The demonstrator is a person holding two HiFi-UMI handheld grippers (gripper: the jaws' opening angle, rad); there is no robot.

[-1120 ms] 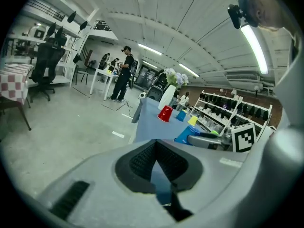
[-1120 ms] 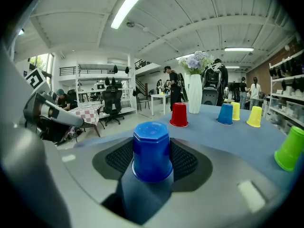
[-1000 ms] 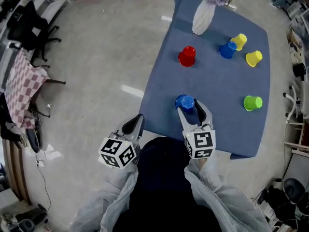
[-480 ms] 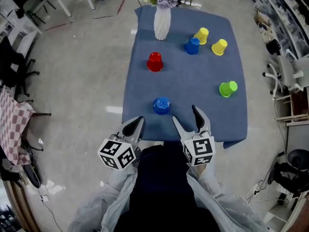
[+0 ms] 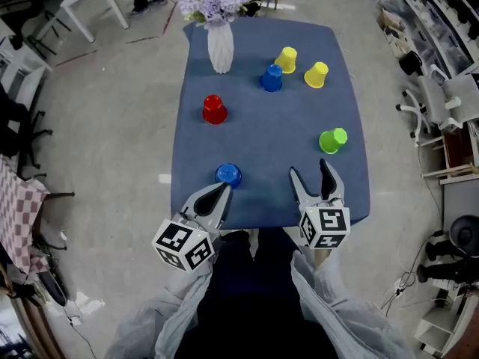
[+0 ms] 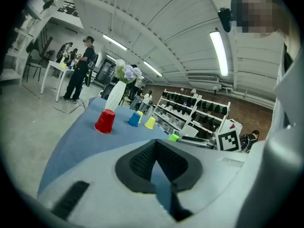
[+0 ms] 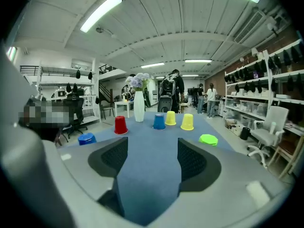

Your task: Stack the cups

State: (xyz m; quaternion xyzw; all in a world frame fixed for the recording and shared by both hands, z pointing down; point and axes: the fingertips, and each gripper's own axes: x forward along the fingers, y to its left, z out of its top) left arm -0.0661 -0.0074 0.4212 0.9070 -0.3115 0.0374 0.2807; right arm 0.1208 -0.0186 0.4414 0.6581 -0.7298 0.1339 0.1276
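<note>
Nearest blue cup [image 5: 228, 174]: clear in head view, unseen in left gripper view.

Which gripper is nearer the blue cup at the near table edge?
Left. The left gripper is just short of the blue cup, on the person's side; the right gripper is well off to the cup's right.

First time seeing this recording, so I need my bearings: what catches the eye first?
Bright cups dot the blue-clothed table: a red plastic cup at left, a blue plastic cup and two yellow plastic cups far back, a green plastic cup at right, a second blue plastic cup near the front edge. A white ribbed vase of purple flowers stands at the far left corner.
</note>
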